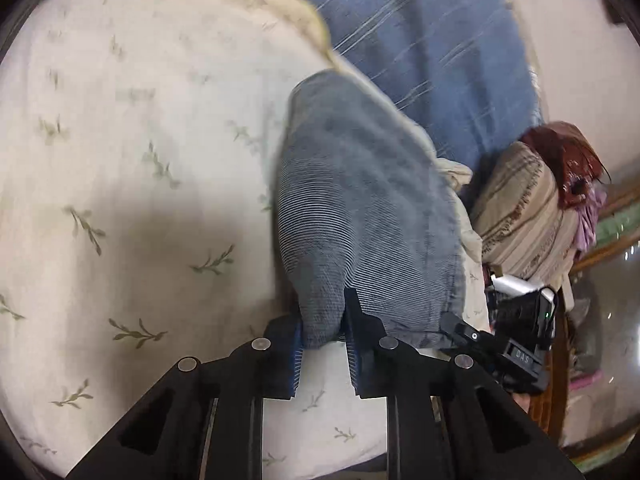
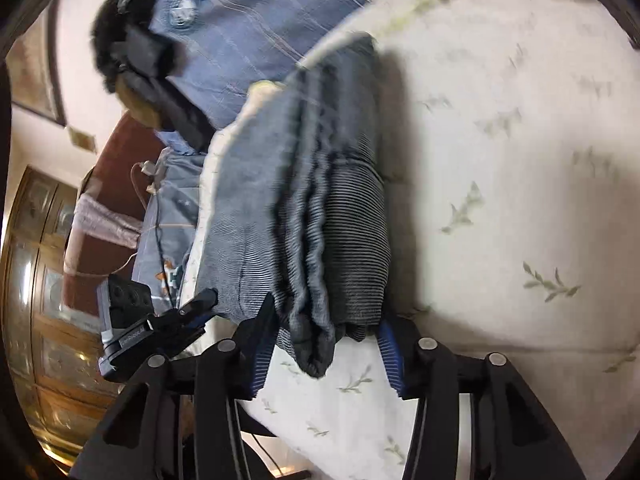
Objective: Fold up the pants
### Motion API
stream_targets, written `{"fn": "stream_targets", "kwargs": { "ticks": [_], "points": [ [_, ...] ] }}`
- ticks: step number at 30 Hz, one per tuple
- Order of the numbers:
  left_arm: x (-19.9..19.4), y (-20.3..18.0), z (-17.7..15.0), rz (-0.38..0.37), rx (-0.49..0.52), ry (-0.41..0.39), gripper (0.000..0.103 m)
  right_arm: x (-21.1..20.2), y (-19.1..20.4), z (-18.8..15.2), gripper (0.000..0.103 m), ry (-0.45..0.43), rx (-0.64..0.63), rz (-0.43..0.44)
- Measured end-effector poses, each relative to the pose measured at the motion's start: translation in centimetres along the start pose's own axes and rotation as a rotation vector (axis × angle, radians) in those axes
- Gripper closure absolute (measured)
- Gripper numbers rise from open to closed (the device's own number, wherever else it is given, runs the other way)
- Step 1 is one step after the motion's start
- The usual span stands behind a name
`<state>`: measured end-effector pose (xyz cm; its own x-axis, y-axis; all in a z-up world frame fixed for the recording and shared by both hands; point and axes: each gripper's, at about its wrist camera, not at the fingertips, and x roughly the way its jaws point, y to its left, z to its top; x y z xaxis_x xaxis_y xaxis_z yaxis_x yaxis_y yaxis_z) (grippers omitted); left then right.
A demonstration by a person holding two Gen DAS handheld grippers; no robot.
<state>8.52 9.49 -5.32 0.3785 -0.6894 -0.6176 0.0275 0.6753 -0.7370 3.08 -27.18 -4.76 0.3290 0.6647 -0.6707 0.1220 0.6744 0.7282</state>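
Note:
The pants (image 1: 360, 208) are grey-blue with fine stripes and hang lifted above a white bed sheet with a leaf print (image 1: 120, 160). My left gripper (image 1: 322, 328) is shut on one bunched edge of the pants. My right gripper (image 2: 326, 332) is shut on several gathered layers of the same pants (image 2: 320, 208), whose folds hang between the jaws. Each gripper shows in the other's view: the right one in the left wrist view (image 1: 460, 326), the left one in the right wrist view (image 2: 200, 304). The far end of the pants trails toward the person.
The person in a blue striped shirt (image 1: 420, 40) stands close behind the pants. Pillows and folded bedding (image 1: 528, 208) are stacked beside the bed. A wooden cabinet with glass doors (image 2: 44, 280) stands off the bed's edge. The leaf-print sheet (image 2: 520, 200) spreads below.

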Motion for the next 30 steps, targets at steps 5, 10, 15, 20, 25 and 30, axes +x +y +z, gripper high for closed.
{"fn": "stream_targets", "kwargs": {
  "ticks": [5, 10, 15, 20, 25, 30],
  "points": [
    [-1.2, -1.2, -0.5, 0.055, 0.041, -0.032, 0.066, -1.7, 2.3, -0.7, 0.041, -0.078, -0.089, -0.105],
    [-3.6, -2.8, -3.3, 0.121, 0.115, -0.098, 0.057, -4.2, 6.8, -5.1, 0.026, -0.210, -0.340, -0.281],
    [-3.7, -5.4, -6.5, 0.242, 0.260, -0.095, 0.057, -2.1, 6.2, -6.5, 0.037, -0.147, -0.370, -0.427],
    [-1.6, -6.7, -6.8, 0.339, 0.305, -0.052, 0.058, -0.5, 5.1, -4.7, 0.057, -0.131, -0.320, -0.462],
    [-2.1, -8.2, -6.5, 0.350, 0.336, -0.106, 0.058, -1.1, 6.5, -4.5, 0.060, -0.212, -0.349, -0.466],
    [-1.6, -8.0, -5.8, 0.337, 0.325, -0.127, 0.060, 0.1, 7.0, -5.3, 0.087, -0.197, -0.408, -0.603]
  ]
}}
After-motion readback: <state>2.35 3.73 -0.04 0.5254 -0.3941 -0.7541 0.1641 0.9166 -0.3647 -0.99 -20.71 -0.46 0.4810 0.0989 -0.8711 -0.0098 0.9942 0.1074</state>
